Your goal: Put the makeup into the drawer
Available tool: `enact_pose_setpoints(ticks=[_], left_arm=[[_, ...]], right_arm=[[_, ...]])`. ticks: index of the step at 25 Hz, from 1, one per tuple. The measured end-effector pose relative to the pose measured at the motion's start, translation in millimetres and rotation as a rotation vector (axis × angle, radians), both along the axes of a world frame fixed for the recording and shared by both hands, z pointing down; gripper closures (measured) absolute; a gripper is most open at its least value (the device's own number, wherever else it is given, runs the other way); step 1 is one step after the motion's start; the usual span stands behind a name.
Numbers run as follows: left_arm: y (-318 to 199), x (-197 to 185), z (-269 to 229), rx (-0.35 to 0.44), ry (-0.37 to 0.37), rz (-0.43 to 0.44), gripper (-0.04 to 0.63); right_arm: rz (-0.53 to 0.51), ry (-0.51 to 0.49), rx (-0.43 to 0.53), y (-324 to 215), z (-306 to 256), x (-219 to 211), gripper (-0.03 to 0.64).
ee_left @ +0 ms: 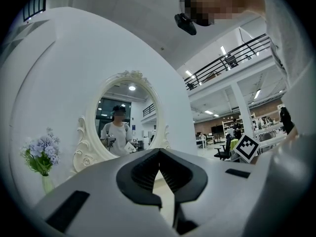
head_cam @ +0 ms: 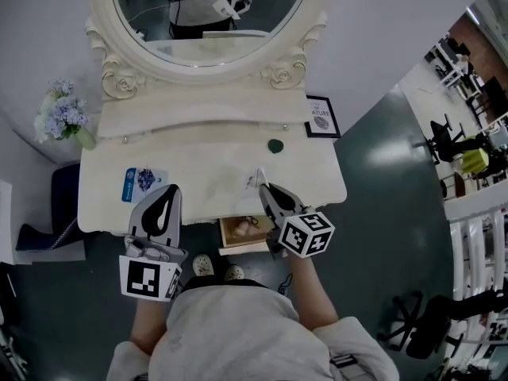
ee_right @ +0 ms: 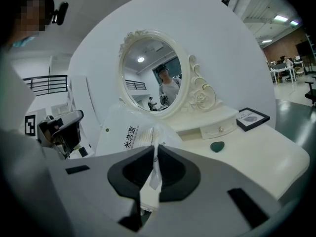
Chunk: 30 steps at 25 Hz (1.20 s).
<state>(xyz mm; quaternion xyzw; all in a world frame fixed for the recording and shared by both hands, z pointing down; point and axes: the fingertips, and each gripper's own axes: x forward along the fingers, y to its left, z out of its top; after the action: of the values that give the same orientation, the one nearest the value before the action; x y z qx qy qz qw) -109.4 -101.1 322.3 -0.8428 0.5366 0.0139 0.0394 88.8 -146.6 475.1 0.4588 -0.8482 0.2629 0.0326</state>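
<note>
My right gripper (head_cam: 264,187) (ee_right: 154,154) is shut on a translucent white sachet (ee_right: 129,132) with printed text, held above the front edge of the white dressing table (head_cam: 317,173). In the head view the sachet (head_cam: 256,178) sticks out past the fingertips. Just below it a small wooden drawer (head_cam: 225,233) stands open with a pale item inside. A dark green, leaf-shaped piece (head_cam: 275,144) (ee_right: 217,145) lies on the tabletop. A blue and white packet (head_cam: 143,181) lies at the table's left. Near that packet hovers my left gripper (head_cam: 167,193) (ee_left: 159,152), its jaw tips touching and nothing between them.
An oval mirror (head_cam: 210,22) in an ornate frame rises at the back of the table. A vase of pale blue flowers (head_cam: 62,113) stands at the left and a small framed picture (head_cam: 321,117) at the right. Office chairs (head_cam: 452,145) stand on the floor to the right.
</note>
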Motion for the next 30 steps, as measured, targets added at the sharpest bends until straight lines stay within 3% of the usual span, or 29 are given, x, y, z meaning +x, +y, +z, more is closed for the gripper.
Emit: enact_pose_setpoints(ticks=[11, 30], left_arm=[[5.6, 16.5, -2.7, 0.009, 0.004, 0.047, 0.581], [18.3, 25.4, 4.2, -0.009, 0.004, 0.082, 0.581]], right_arm=[[0.038, 0.004, 0.054, 21.9, -10.0, 21.7, 0.584], [0.066, 0.129, -0.149, 75.6, 77.2, 42.9, 0.584]])
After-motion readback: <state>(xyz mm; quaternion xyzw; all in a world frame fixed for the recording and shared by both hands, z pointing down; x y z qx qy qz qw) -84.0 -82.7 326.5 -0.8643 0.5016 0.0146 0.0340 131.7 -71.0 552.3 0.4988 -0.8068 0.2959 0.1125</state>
